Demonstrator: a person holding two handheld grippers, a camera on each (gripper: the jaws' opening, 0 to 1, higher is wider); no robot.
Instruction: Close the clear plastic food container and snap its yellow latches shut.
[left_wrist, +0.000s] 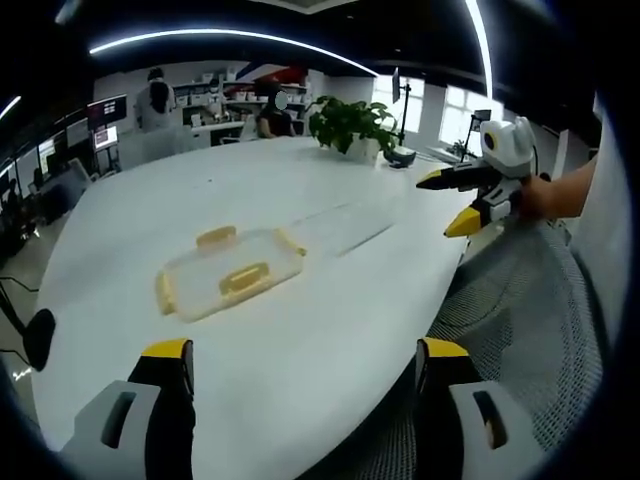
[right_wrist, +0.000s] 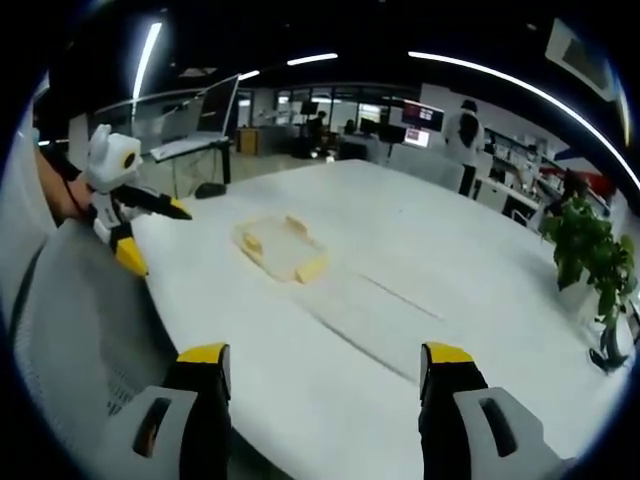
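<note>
A big white table (left_wrist: 330, 330) with a smooth, round edge takes up most of the room in front of the person. A grey mesh chair back (left_wrist: 520, 330) sits at its near edge, and a green leafy plant (left_wrist: 350, 125) stands at the far side.

The clear plastic food container (left_wrist: 228, 272) lies flat on the table, well apart from both tools. It is low, see-through and box-shaped with soft corners. Its long side runs across the left gripper view. Yellow latches (left_wrist: 216, 237) stick out from its edges, and they look like hard, shiny plastic.

The left gripper (left_wrist: 305, 360) points right at the box, which lies straight ahead of it, so I think this one is nearer. Its yellow-tipped jaws stand wide apart with nothing between them.

The right gripper (right_wrist: 325, 365) sits off to the side, with the box ahead and a bit left. Its jaws are wide too, and empty.
</note>
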